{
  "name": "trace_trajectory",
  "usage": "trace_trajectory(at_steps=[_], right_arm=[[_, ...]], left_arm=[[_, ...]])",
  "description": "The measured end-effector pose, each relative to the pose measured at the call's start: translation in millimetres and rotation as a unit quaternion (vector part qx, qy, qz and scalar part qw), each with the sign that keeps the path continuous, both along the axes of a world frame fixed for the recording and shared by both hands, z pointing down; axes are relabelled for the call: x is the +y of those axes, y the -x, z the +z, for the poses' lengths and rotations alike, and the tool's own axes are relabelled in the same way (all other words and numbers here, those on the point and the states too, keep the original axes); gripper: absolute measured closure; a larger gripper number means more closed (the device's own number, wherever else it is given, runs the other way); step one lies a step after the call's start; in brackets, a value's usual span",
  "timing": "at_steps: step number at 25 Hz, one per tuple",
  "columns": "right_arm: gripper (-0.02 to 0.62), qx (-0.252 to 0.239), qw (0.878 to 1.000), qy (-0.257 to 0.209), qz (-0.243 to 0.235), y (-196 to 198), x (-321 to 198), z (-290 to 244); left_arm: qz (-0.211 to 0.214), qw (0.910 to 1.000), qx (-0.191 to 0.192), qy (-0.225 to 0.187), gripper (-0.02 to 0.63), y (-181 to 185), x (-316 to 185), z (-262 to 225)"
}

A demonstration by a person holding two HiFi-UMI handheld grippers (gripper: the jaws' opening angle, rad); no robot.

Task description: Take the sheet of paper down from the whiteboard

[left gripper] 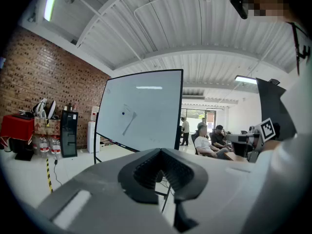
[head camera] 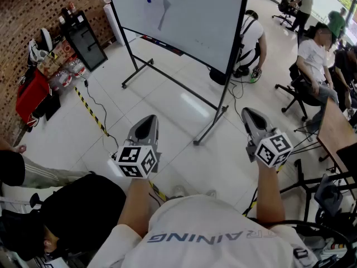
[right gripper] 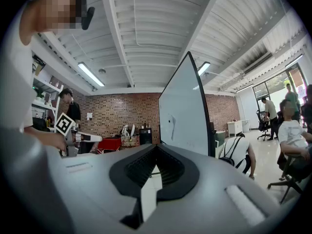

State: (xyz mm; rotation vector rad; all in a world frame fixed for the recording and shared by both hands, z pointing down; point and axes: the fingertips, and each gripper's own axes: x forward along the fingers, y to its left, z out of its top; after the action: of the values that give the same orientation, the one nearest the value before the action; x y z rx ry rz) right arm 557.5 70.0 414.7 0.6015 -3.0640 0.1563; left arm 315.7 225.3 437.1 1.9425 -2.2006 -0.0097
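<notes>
A white sheet of paper (head camera: 157, 5) hangs on the whiteboard (head camera: 189, 21), pinned by a small blue magnet (head camera: 149, 0), one lower corner curling off the board. The left gripper view shows the same paper (left gripper: 128, 118) on the whiteboard (left gripper: 146, 111) straight ahead, and in the right gripper view the paper (right gripper: 171, 126) appears edge-on on the whiteboard (right gripper: 187, 113). My left gripper (head camera: 146, 122) and right gripper (head camera: 249, 114) are held up well short of the board, a stretch of floor away. Both are shut with nothing between their jaws.
The whiteboard stands on a black rolling frame (head camera: 206, 133). A person (head camera: 250, 43) crouches behind its right side. Seated people (head camera: 315, 60) and a wooden table (head camera: 337, 133) are at the right. A black cabinet (head camera: 83, 38), bottles and a red case (head camera: 30, 91) line the brick wall left.
</notes>
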Motion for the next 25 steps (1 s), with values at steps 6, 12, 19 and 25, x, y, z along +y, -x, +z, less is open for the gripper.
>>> trace_trajectory(at_steps=[6, 12, 19, 25], right_arm=[[0.588, 0.005, 1.0, 0.002, -0.007, 17, 6, 4], [0.588, 0.014, 0.999, 0.002, -0.038, 72, 18, 5], [0.588, 0.012, 0.996, -0.008, -0.084, 164, 44, 1], [0.588, 0.031, 0.993, -0.002, -0.11, 213, 54, 8]], left_arm=[[-0.011, 0.9999, 0.001, 0.001, 0.603, 16, 12, 4], [-0.042, 0.9991, 0.01, 0.001, 0.603, 61, 39, 10], [-0.093, 0.9956, 0.01, 0.0, 0.603, 142, 87, 12], [-0.113, 0.9933, 0.024, 0.001, 0.603, 177, 104, 23]])
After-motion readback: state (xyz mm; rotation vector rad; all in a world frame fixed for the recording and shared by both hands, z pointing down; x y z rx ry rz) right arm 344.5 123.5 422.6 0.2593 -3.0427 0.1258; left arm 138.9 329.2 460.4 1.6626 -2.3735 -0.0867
